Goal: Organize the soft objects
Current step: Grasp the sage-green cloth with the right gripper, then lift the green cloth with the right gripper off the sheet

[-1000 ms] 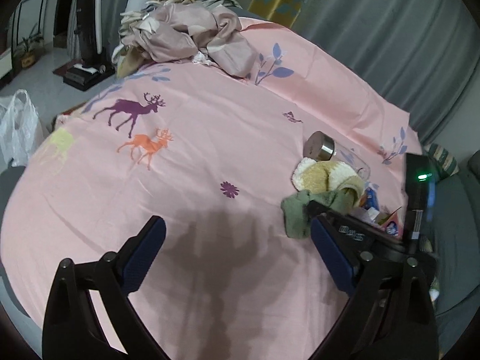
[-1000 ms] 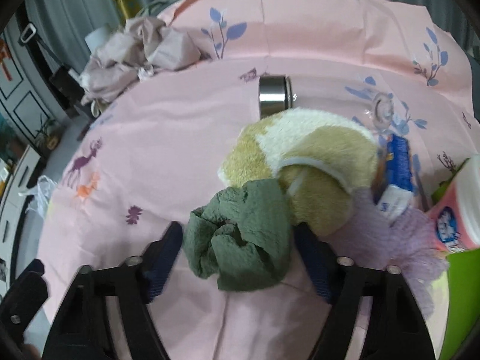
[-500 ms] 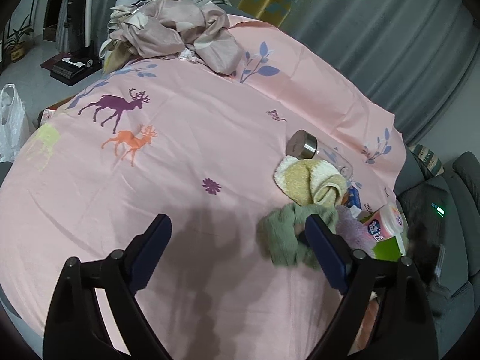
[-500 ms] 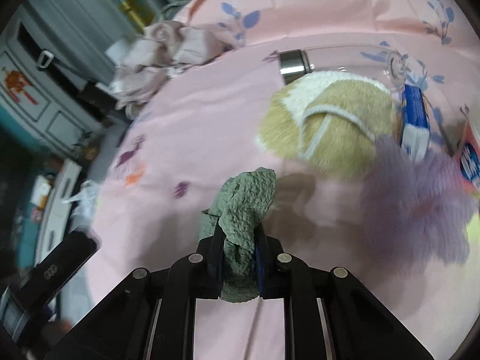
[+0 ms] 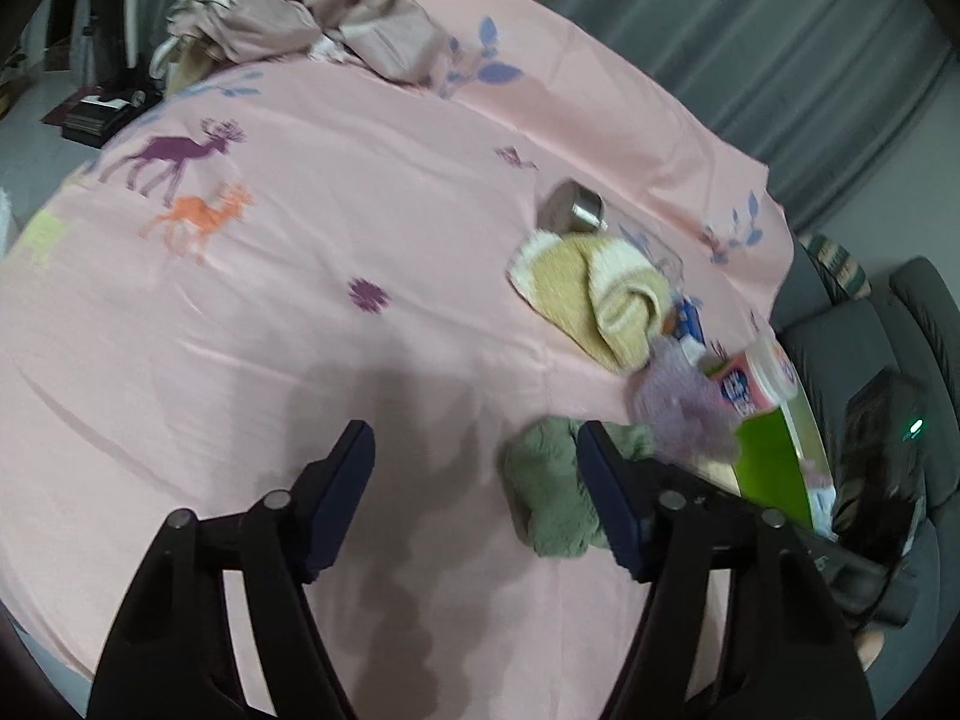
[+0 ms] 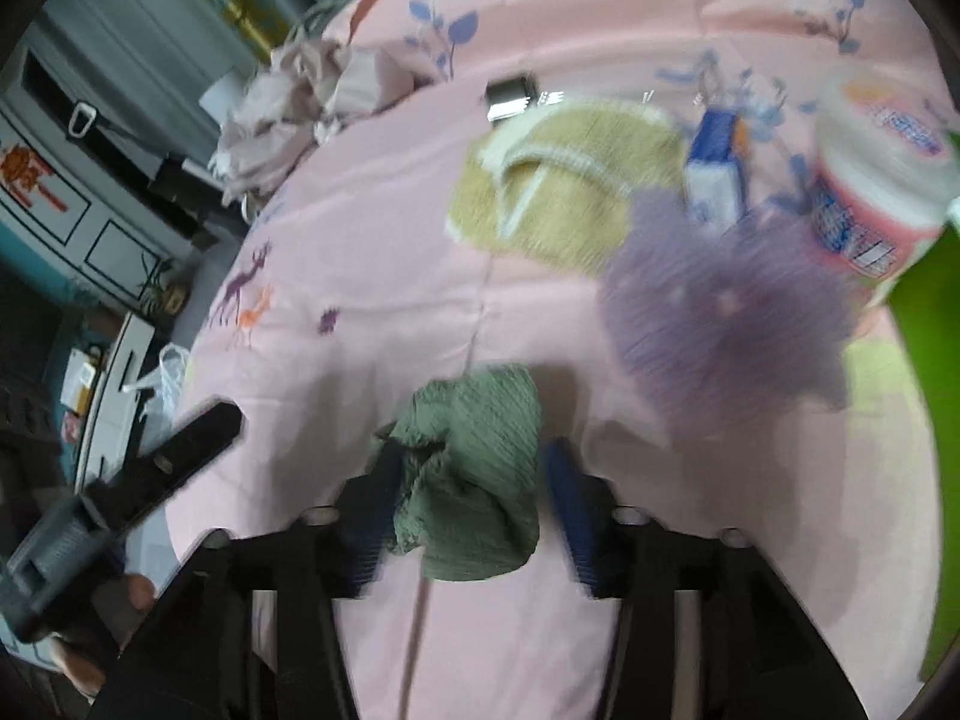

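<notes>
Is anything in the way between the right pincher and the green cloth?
No, nothing visible. The green cloth lies on the pink sheet, right between the right gripper's fingers. Its jaws have just been opening and no longer squeeze the cloth. The purple fluffy thing sits farther off.

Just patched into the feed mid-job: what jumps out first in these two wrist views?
The crumpled green cloth lies on the pink deer-print bedsheet between the right gripper fingers, whose jaws have just been opening and no longer pinch it. Beyond it sit a fluffy purple cloth and a folded yellow-and-white towel beside a pink-and-white tub. The left gripper is open and empty, just left of the green cloth.
</notes>
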